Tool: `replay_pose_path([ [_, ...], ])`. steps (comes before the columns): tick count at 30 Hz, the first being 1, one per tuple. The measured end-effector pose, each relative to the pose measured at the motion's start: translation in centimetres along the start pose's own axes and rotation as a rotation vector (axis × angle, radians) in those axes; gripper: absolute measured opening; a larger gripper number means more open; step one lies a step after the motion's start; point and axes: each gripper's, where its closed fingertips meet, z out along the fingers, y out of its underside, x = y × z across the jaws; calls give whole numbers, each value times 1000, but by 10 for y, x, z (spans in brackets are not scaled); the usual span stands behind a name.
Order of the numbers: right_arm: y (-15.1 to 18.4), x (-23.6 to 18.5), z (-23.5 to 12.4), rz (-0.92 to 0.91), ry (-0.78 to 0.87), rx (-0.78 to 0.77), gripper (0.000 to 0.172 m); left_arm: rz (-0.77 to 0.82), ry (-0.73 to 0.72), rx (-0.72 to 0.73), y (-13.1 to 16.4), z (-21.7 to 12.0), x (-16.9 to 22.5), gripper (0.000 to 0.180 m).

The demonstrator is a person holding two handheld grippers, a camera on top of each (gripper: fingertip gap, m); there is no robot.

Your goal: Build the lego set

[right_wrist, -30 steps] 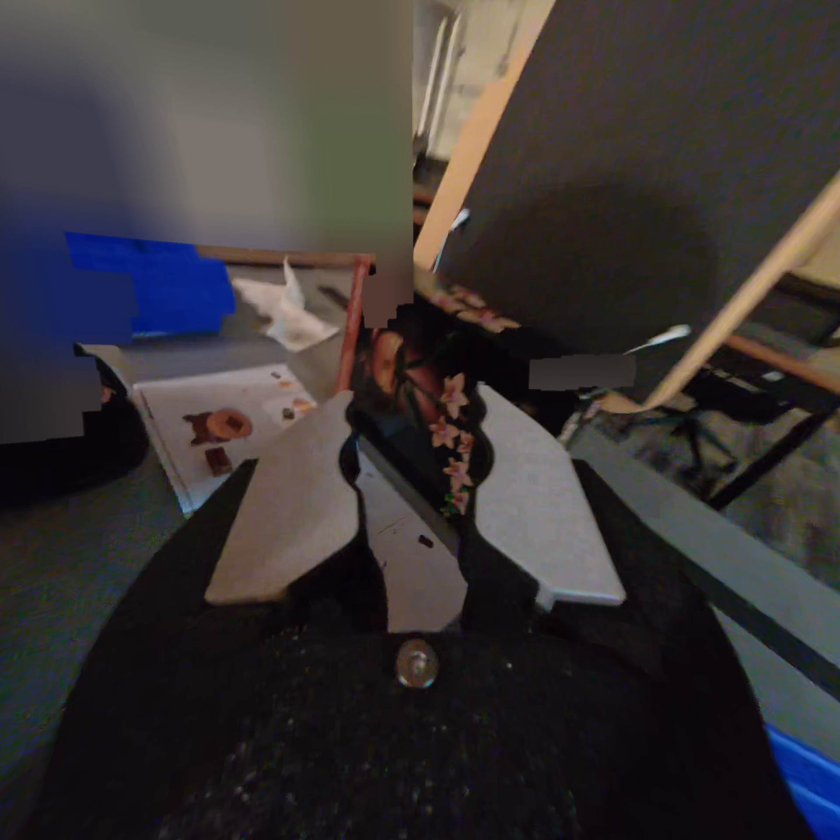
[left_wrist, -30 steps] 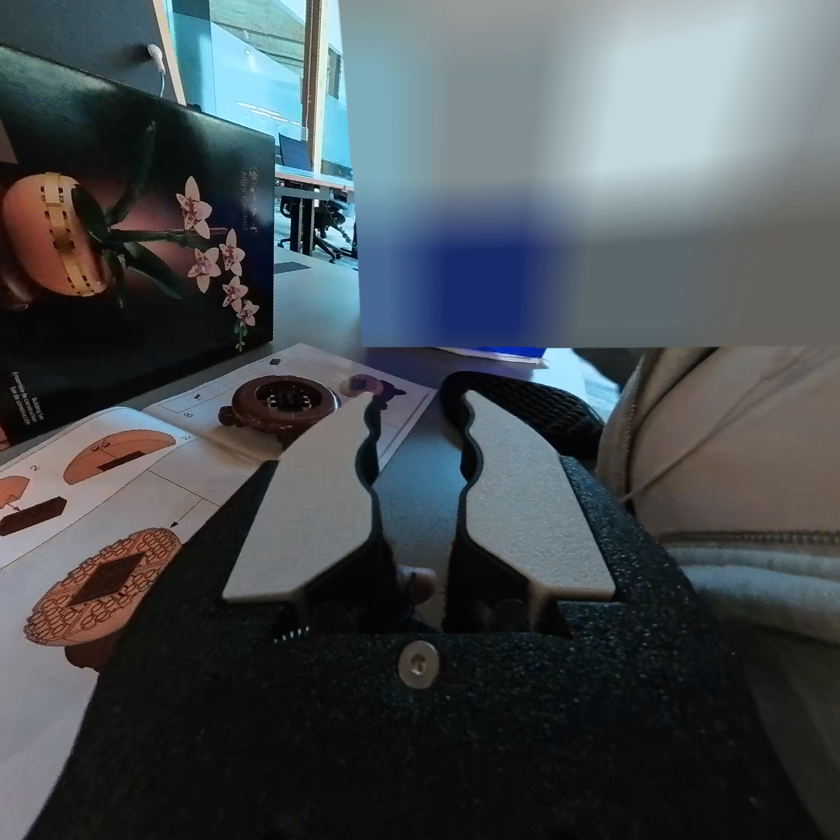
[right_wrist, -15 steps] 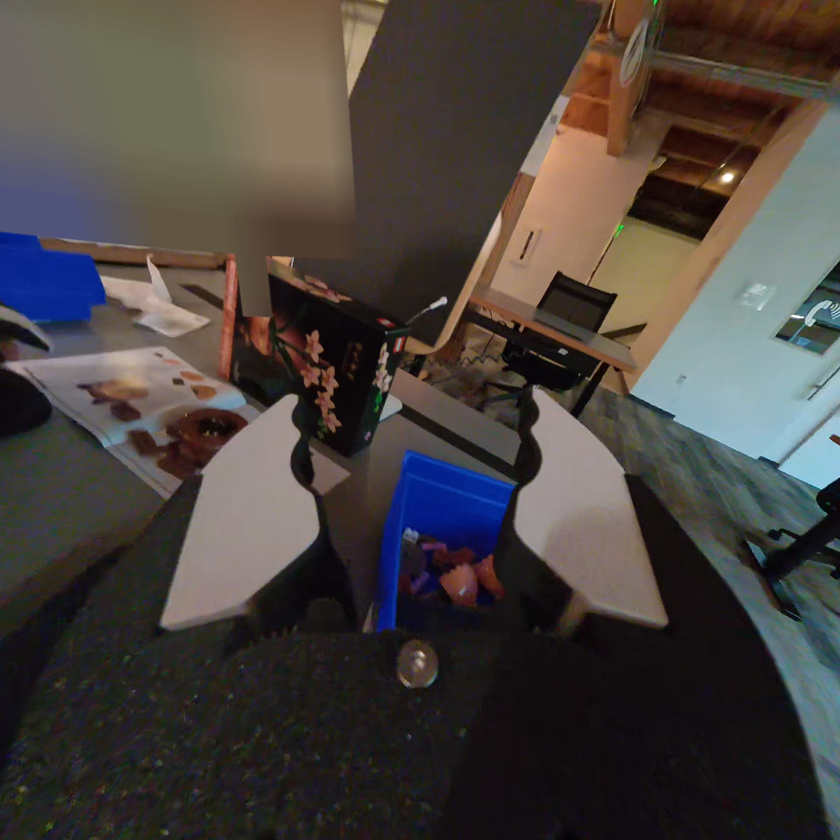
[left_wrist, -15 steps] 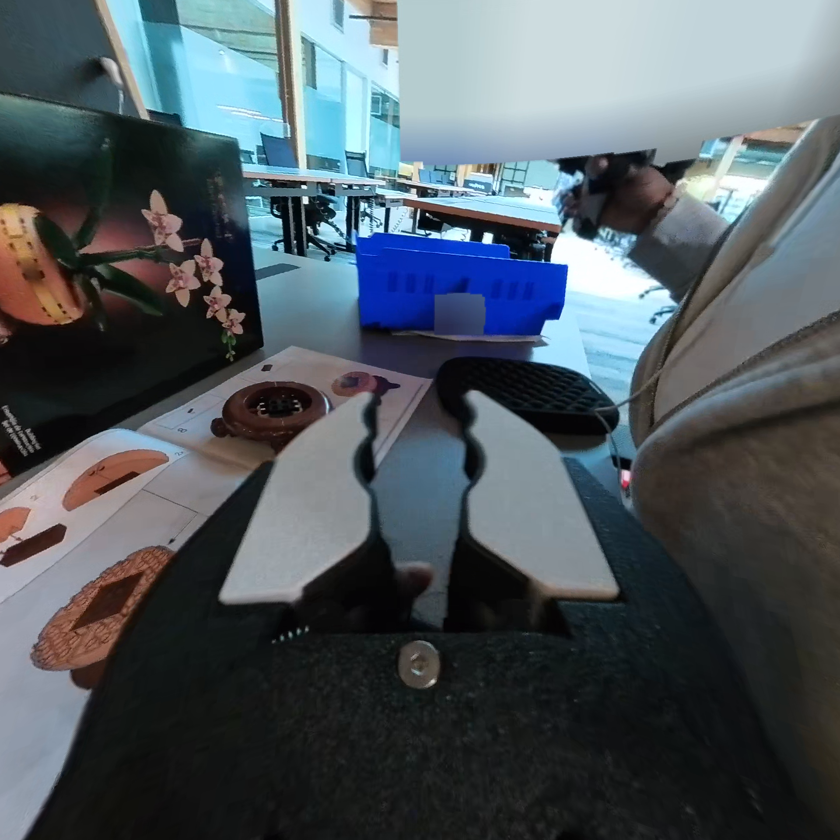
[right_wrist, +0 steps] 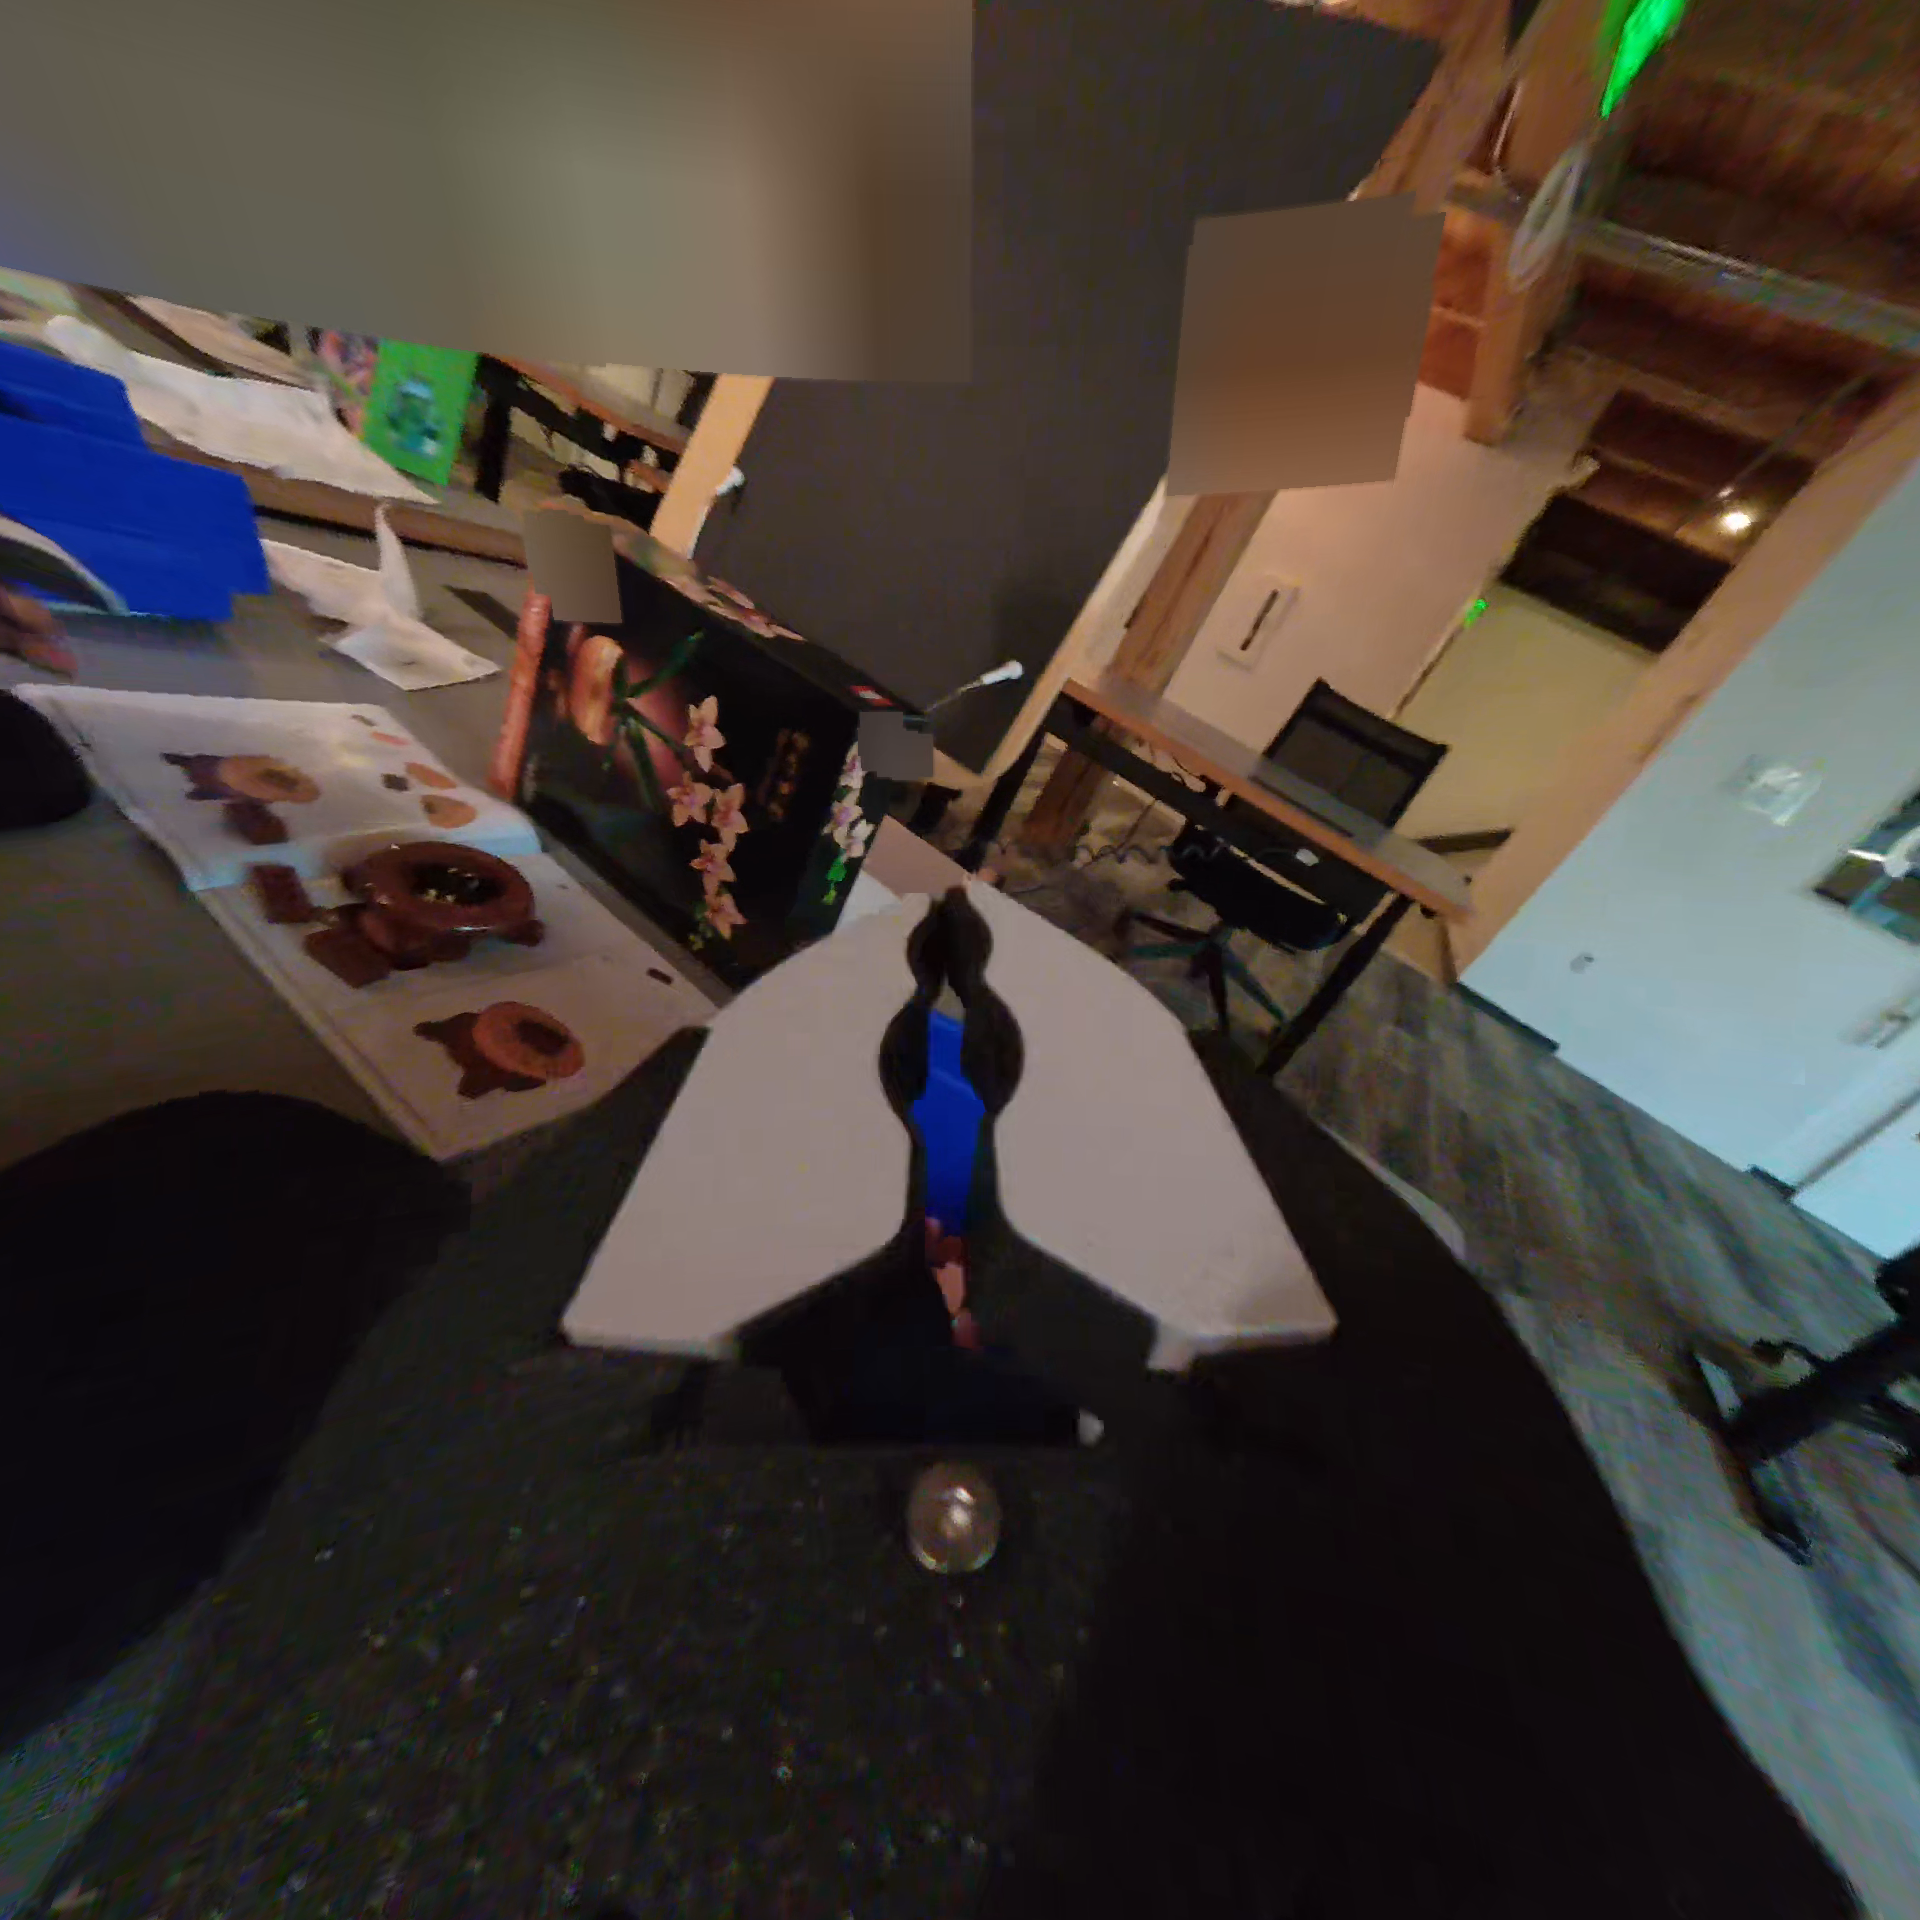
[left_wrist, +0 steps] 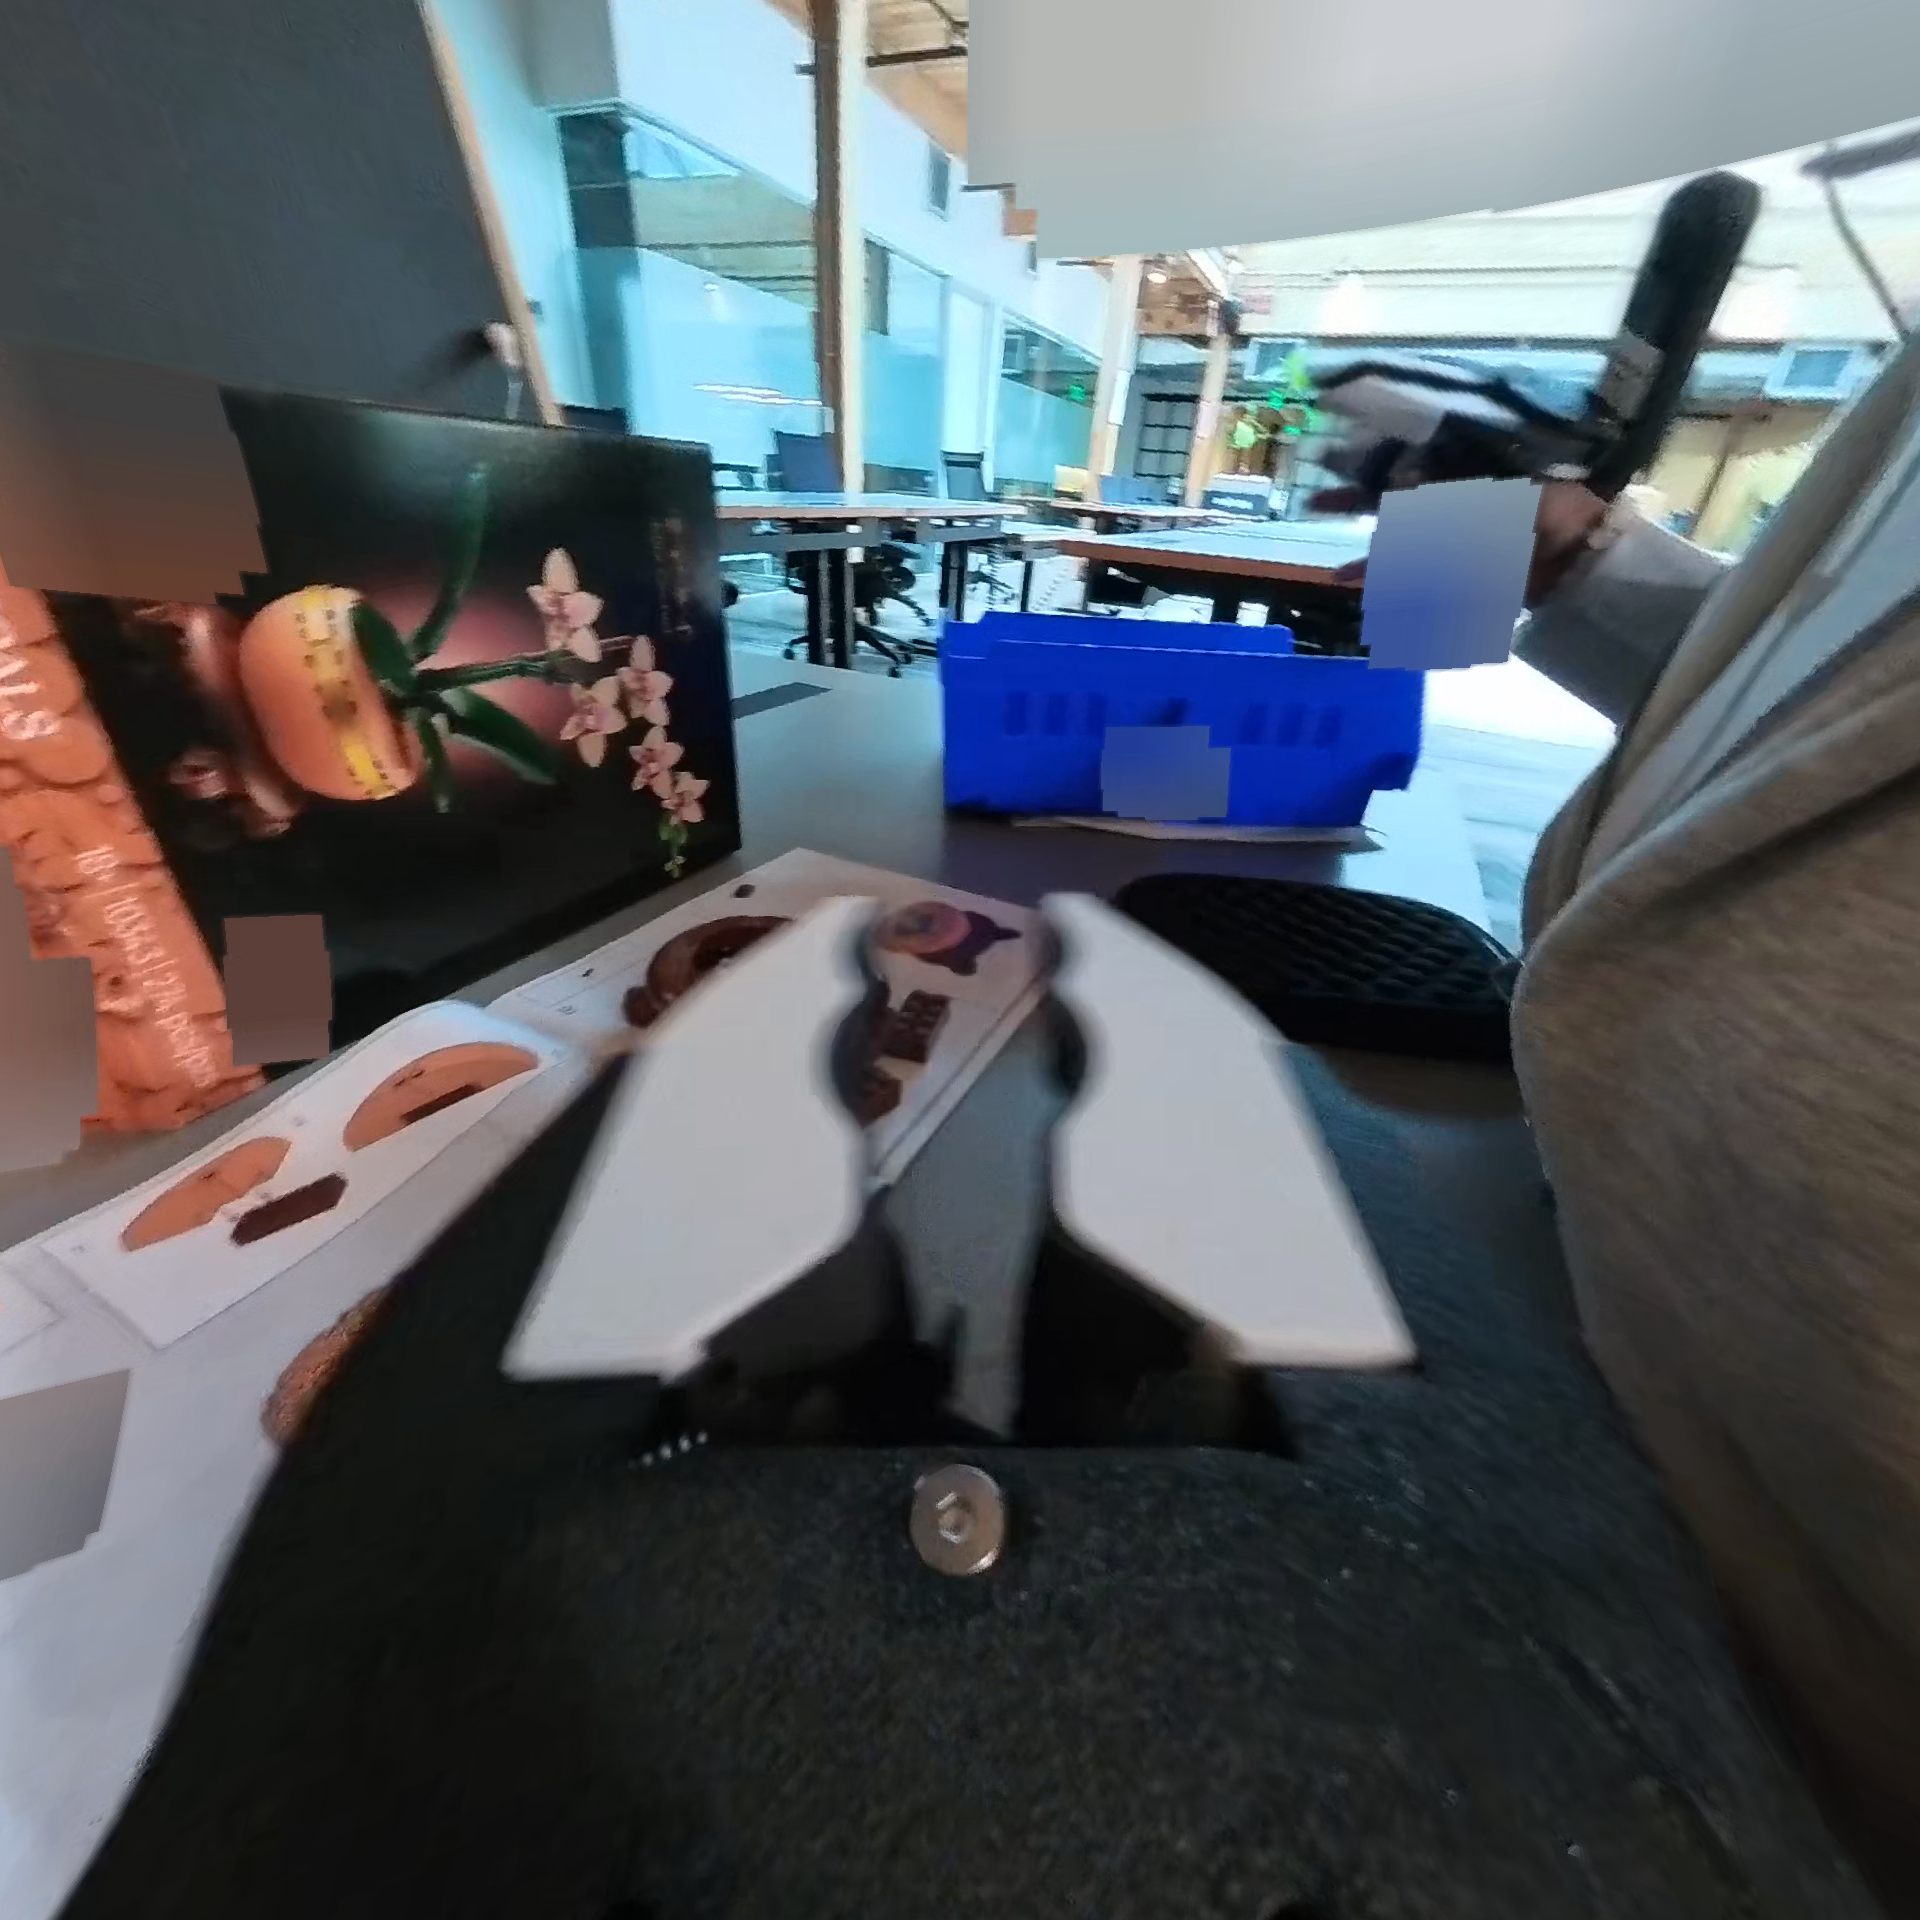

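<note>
Two blue bins (left_wrist: pixel 1174 717) (right_wrist: pixel 945 1101), one flower-printed box (left_wrist: pixel 468 686), one open booklet (right_wrist: pixel 343 831).

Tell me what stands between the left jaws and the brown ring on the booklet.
Nothing tall. The left gripper hangs open and empty just short of the brown ring, which its left finger partly hides. Only small dark brown pieces lie on the booklet between them, seen through the open jaws.
</note>
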Motion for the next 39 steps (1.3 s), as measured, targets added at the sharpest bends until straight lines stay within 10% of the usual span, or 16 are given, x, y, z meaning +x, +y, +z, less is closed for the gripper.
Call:
replay_pose_path([
  [4,-5,3,-7,49,-51,11,0,-65,-40,-17,2,2,-10,77],
  [9,-14,-60,28,103,-268,57,43,-48,-47,-71,8,6,-9,64],
  [13,13,-172,89,360,-686,-67,28,-27,-45,-121,15,11,-7,60],
  [22,104,-283,179,-72,-1044,-390,33,22,-19,-184,24,16,1,55],
  [33,113,-272,155,-128,-1003,-565,15,-15,13,-117,15,11,3,54],
  [39,59,-118,91,-49,-604,-588,14,-53,36,-85,11,8,2,49],
])
